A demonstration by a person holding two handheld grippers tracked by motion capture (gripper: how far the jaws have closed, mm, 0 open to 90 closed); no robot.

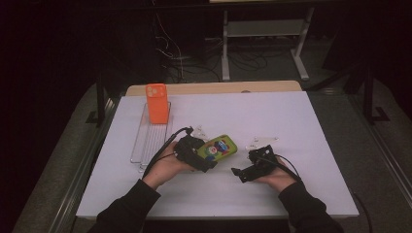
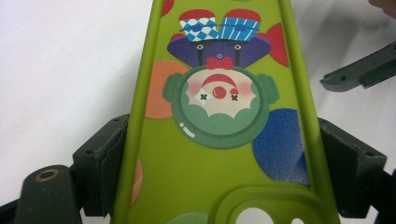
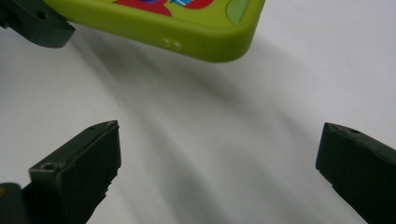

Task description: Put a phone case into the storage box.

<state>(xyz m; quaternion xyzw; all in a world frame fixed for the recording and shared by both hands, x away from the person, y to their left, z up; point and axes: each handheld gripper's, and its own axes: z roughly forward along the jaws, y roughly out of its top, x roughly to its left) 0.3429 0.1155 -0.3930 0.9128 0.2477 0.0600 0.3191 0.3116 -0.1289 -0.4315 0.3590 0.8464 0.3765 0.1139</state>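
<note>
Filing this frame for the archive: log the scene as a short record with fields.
surface: white table
held item: green phone case printed with a clown
left claw: shut on the green phone case, jaws pressing its two long edges
right claw: open, nothing between the jaws, pointed at the case's corner
other items: orange phone case upright in a wire rack at the table's left

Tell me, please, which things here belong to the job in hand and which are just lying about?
In the job:
- green case, clamped in the left hand-held gripper
- right hand-held gripper, open, near the case

Lying about:
- orange case, standing on the wire rack
</note>
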